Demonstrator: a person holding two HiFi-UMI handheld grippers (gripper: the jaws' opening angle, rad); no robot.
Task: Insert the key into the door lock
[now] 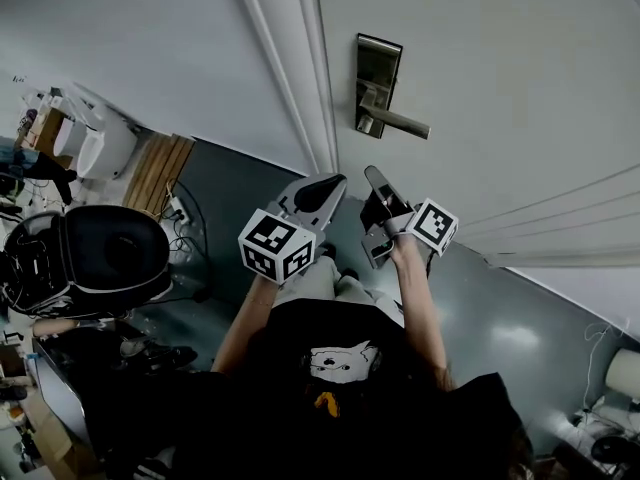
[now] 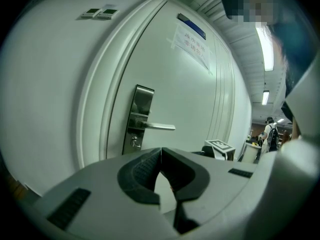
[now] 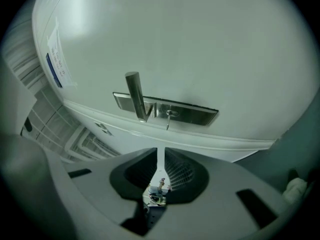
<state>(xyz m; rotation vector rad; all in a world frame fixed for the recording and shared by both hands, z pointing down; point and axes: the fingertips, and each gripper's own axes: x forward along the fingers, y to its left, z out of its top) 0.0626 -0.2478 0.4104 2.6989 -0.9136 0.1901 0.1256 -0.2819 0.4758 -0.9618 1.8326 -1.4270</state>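
The steel lock plate (image 1: 377, 80) with its lever handle (image 1: 398, 122) sits on the white door (image 1: 500, 78). A small key (image 3: 168, 118) sticks out of the keyhole beside the lever, and it also shows as a small key (image 2: 133, 142) under the handle in the left gripper view. My left gripper (image 1: 335, 181) is held below the lock, shut and empty. My right gripper (image 1: 372, 174) is beside it, a little below the plate, with only a thin slit between its jaws and nothing in them. Both grippers are apart from the door and from the key.
The white door frame (image 1: 300, 68) runs left of the lock. A black office chair (image 1: 95, 253), a wooden board (image 1: 158, 173) and floor cables stand at the left. A paper notice (image 2: 191, 42) hangs on the door. A person (image 2: 270, 136) stands far down the corridor.
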